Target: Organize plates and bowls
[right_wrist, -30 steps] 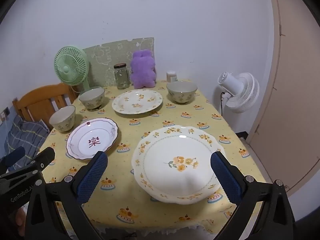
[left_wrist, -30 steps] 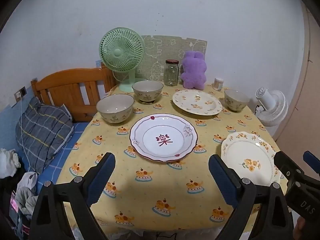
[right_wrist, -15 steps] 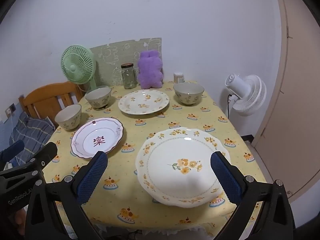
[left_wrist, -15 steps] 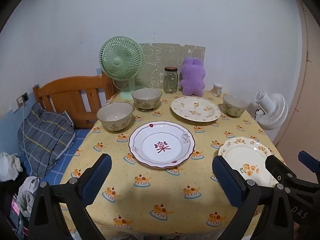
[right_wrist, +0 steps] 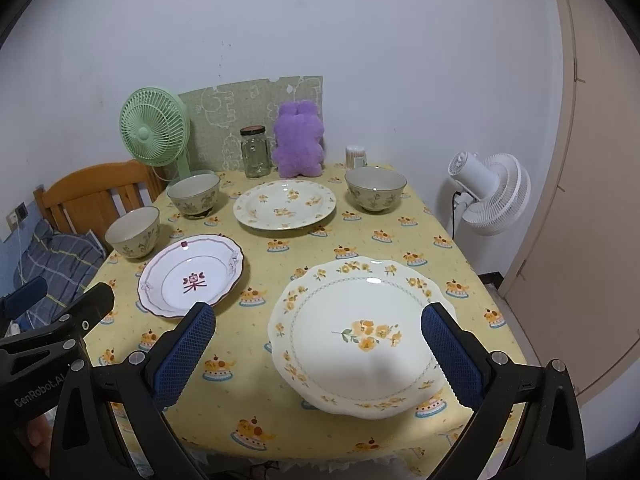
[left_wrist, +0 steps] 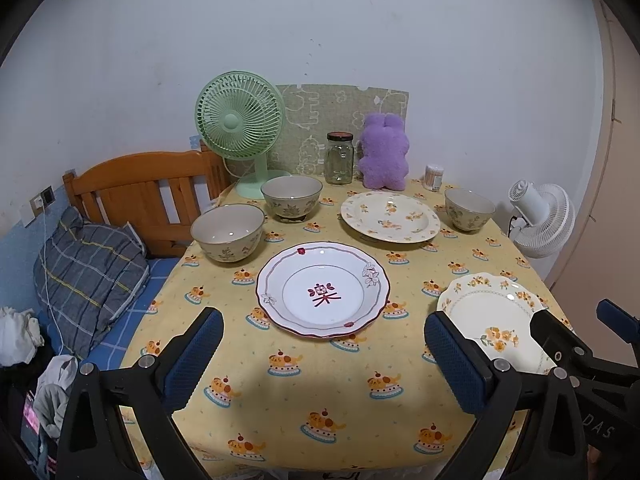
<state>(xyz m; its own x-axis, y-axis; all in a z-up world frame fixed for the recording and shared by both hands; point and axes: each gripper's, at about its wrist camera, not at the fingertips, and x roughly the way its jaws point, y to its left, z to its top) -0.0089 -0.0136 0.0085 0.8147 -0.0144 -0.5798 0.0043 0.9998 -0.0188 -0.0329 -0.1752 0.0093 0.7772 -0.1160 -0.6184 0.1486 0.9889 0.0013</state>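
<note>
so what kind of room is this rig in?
Looks like a small bedroom doubling as a dining spot: a wooden bed frame with a plaid pillow beside the cloth-covered table, and a white fan by the wall.

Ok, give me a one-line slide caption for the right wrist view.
Open right tool hovers above yellow-flowered plate, two more plates and three bowls set out beyond.

The left gripper (left_wrist: pixel 322 354) hovers wide open and empty, the red-trimmed plate (left_wrist: pixel 322 290) just ahead between its fingers on the counter (left_wrist: pixel 320 400).
</note>
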